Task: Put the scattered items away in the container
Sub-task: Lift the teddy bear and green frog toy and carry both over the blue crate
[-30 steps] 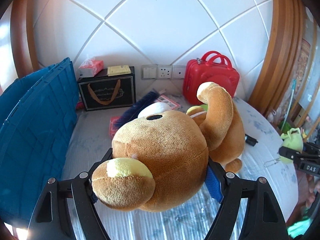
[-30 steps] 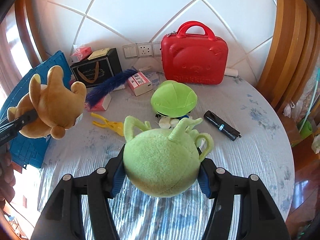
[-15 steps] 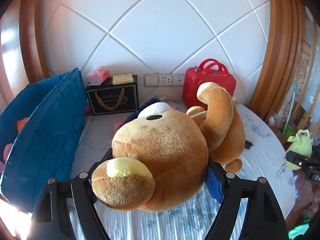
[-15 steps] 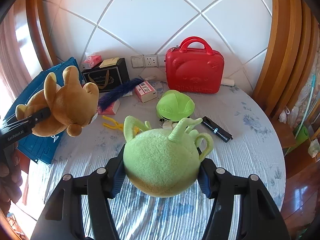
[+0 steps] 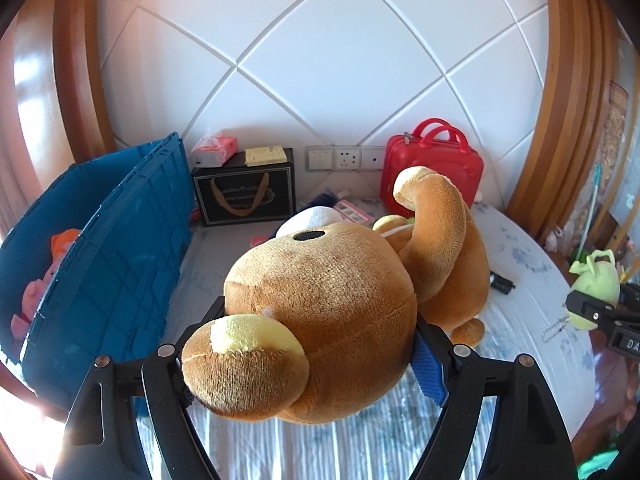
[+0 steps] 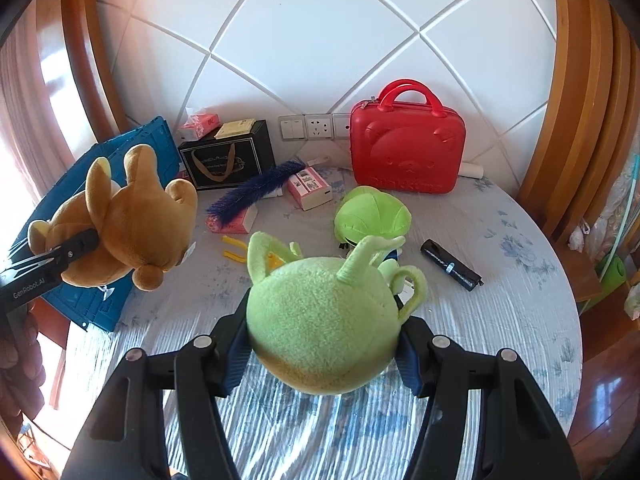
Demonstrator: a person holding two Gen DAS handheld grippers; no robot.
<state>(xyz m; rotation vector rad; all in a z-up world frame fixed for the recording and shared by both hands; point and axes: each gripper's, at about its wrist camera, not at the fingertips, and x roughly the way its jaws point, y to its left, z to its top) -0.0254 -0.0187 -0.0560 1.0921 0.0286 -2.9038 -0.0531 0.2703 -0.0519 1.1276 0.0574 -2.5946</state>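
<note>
Tongs (image 6: 50, 270) marked "GenRobot.AI"

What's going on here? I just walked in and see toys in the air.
A person is tidying a table with two handheld grippers. The left gripper is clamped on a brown plush bear, lifted beside the blue crate. The right gripper holds a green plush toy above the table, where another green plush lies.

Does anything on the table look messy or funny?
Yes. A long blue bristly brush lies slanted across a small pink box, and a round green plush toy sits tipped face down on the pale flowered tablecloth.
</note>
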